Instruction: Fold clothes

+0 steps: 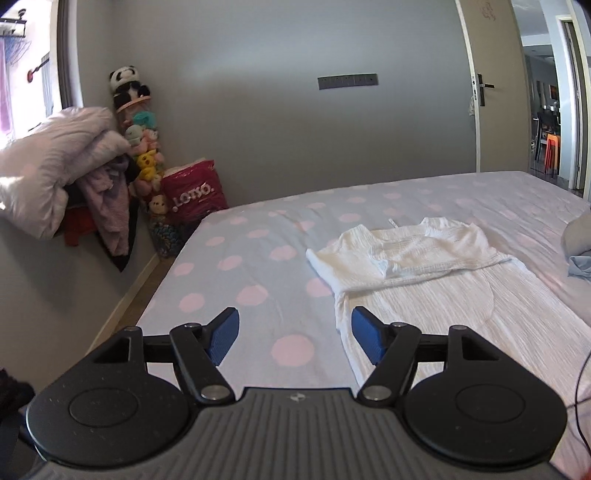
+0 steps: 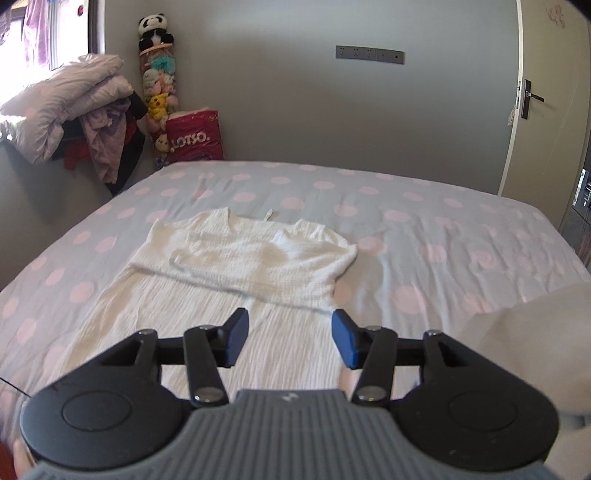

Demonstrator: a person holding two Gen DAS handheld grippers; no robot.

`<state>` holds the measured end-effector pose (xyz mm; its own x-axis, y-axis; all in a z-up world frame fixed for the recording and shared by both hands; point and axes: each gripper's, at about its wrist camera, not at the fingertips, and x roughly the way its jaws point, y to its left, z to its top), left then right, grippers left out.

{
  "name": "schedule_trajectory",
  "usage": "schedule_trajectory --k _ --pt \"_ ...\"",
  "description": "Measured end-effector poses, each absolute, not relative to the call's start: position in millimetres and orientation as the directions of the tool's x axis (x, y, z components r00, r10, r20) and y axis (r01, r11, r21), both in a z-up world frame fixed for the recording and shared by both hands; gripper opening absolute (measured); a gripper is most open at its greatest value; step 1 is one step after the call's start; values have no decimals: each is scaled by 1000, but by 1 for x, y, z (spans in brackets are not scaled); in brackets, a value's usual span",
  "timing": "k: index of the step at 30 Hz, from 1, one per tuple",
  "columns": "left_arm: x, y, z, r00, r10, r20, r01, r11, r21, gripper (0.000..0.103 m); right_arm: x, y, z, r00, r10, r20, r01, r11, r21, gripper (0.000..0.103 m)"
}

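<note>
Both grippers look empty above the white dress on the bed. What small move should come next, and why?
Probably lower both open grippers, left and right, to the near skirt end of the white crinkled dress. Its sleeves already lie folded inward, the long skirt still lies flat on the polka-dot bedsheet, and neither gripper holds fabric.

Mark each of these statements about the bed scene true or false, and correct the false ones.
1. The white garment lies on the polka-dot bed sheet. True.
2. The left hand-held gripper clamps the garment. False: it is open, holding nothing.
3. The garment's sleeves are folded inward. True.
4. The right hand-held gripper is shut. False: it is open, empty.
5. The panda plush lies on the bed. False: it tops a toy stack in the corner.
</note>
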<state>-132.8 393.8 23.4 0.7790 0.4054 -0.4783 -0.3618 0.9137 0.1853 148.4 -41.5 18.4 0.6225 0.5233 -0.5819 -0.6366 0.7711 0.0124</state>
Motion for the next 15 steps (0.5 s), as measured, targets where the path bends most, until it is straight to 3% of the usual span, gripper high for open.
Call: schedule_trajectory --k 6,9,15 --pt "-177 382 35 779 402 -481 -376 914 154 66 91 -72 17 585 500 -638 -651 759 -2 53" --pt "-172 387 26 755 354 -552 -372 924 86 66 70 -80 5 571 476 -668 -658 752 -26 53" --pt "-130 395 -53 632 174 -755 -416 898 -141 58 70 -81 -63 546 405 -734 -547 835 54 52"
